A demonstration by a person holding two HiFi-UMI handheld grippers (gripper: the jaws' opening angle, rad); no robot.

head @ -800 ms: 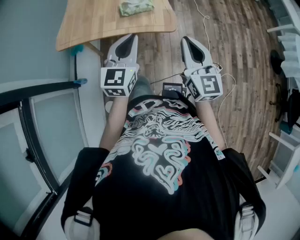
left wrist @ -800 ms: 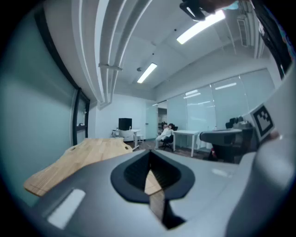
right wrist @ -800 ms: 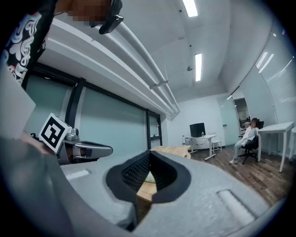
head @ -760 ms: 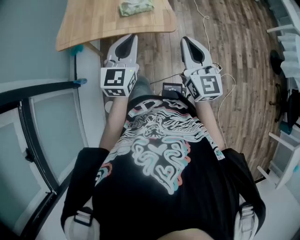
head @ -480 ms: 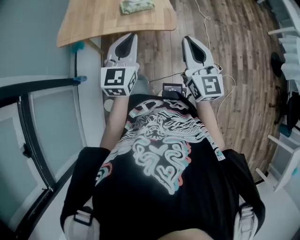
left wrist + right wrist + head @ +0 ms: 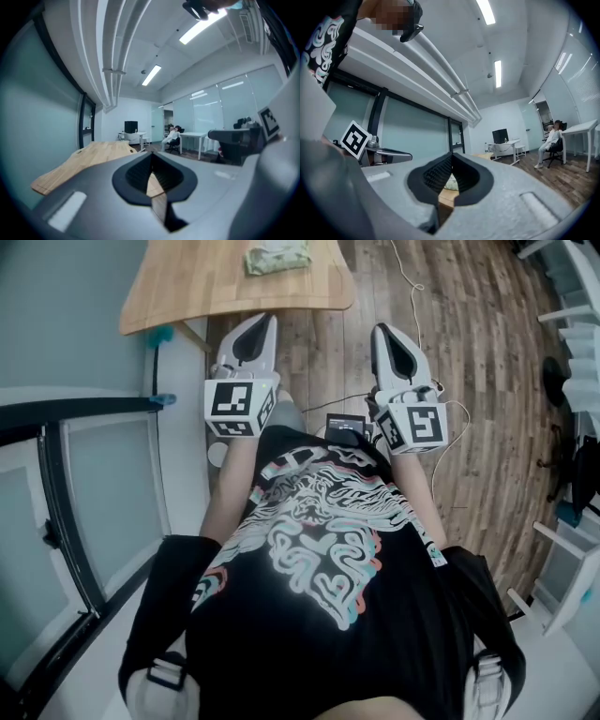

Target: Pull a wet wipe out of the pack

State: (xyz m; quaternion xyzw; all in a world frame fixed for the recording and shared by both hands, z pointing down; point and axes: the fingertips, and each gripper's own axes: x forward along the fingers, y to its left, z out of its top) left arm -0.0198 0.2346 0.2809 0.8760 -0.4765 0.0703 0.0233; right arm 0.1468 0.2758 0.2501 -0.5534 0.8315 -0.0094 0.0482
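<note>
Wooden floorboards [image 6: 487, 381] run under the whole scene, and closest to the camera is the person's black shirt [image 6: 319, 549] with its pale swirling print. Both forearms reach forward from it, each carrying a tool held roughly level and side by side, with a small black device [image 6: 344, 420] between their rear ends. The left tool [image 6: 262, 322] has its jaws pressed together with nothing between them; its own view shows the two tips meeting in a single line. The right tool [image 6: 382, 333] is likewise closed and empty, its tips meeting the same way. A marker cube [image 6: 239, 401] sits at the back of the left tool, and another at the back of the right. To the outer side of the left tool stands a glass partition [image 6: 94, 484] in a black frame. A thin cable [image 6: 412, 282] trails over the floor ahead of the right tool. Just beyond the left tool's tip begins the light wooden desk [image 6: 187, 287]. The wet wipe pack [image 6: 277, 257] lies flat on it, ahead of both tools and well apart from them, roughly between their lines. Far past the desk, the gripper views show white tables, a dark monitor [image 6: 131, 126] and a seated person [image 6: 172, 136].
</note>
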